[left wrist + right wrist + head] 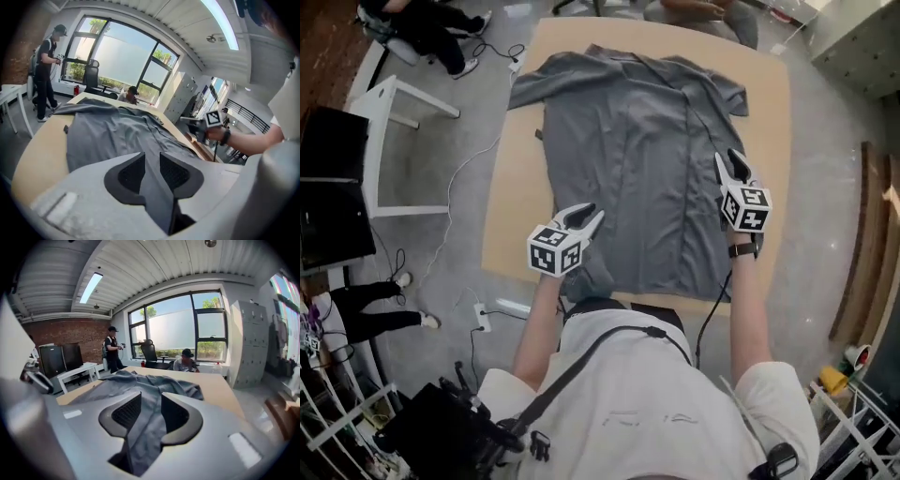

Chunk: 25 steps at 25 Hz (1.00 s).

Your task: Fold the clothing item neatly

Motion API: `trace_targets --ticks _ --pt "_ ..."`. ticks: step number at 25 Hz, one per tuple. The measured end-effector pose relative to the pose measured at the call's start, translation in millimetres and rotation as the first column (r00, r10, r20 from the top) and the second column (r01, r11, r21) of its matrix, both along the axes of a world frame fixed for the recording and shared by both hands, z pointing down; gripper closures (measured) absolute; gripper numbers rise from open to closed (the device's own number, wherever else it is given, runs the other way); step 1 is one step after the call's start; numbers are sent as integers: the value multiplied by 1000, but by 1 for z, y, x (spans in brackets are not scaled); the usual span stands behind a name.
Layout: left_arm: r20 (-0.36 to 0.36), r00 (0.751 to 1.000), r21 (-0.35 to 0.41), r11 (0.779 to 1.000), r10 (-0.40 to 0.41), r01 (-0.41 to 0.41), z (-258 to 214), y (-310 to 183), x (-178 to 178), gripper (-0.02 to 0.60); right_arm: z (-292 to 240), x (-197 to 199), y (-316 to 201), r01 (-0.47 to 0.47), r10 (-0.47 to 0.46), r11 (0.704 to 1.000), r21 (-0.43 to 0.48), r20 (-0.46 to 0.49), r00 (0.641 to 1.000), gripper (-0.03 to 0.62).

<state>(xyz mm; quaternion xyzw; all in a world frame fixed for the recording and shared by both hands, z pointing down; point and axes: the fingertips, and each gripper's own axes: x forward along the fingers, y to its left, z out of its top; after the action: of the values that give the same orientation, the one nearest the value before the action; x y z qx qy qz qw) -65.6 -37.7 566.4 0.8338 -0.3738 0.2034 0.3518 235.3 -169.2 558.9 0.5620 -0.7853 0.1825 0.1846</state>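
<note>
A grey short-sleeved shirt [628, 141] lies spread flat on the tan table [511, 216], collar at the far end and hem near me. My left gripper [591, 217] hovers over the shirt's near left part. Its jaws stand apart, with grey cloth [108, 131] showing through the gap and the pads off it. My right gripper [733, 161] is at the shirt's right edge, about halfway down. In the right gripper view the rumpled cloth [140, 380] runs through the gap between the parted jaws. The left gripper view also shows the right gripper [187, 120] held over the table's right side.
A white side table [394, 94] and a black monitor [333, 187] stand to the left of the table. Cables and a power strip [481, 317] lie on the floor. One person sits at the table's far end [187, 363] and another stands by the window [47, 65].
</note>
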Motion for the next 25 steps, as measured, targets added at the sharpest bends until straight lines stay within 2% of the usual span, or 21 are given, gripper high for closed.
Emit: trace_targets --ticks 4,6,9,13,17,22,24,25 --pt "-24 996 7 996 90 -90 -2 -50 65 479 11 47 87 -153 154 986 -63 16 988 462" --pt "-15 983 3 983 182 -182 2 -58 105 479 25 61 128 -241 246 965 -107 38 969 468" --pt "-9 938 -23 938 346 -347 17 -48 171 479 44 73 187 -368 382 915 -166 63 922 468" --pt "-6 890 -50 888 457 -456 41 -27 234 479 68 84 240 -468 493 854 -227 68 867 468" --pt "-8 857 -78 855 514 -513 62 -9 268 479 82 96 285 -533 560 804 -264 31 828 468" --pt "14 807 -121 803 590 -584 88 16 283 479 100 107 335 -611 626 736 -292 -52 778 468" --pt "26 798 -128 793 603 -595 96 20 288 479 114 108 348 -624 641 713 -322 -64 765 464" --pt "33 799 -128 796 600 -592 100 20 290 479 122 108 352 -624 643 705 -336 -67 763 464"
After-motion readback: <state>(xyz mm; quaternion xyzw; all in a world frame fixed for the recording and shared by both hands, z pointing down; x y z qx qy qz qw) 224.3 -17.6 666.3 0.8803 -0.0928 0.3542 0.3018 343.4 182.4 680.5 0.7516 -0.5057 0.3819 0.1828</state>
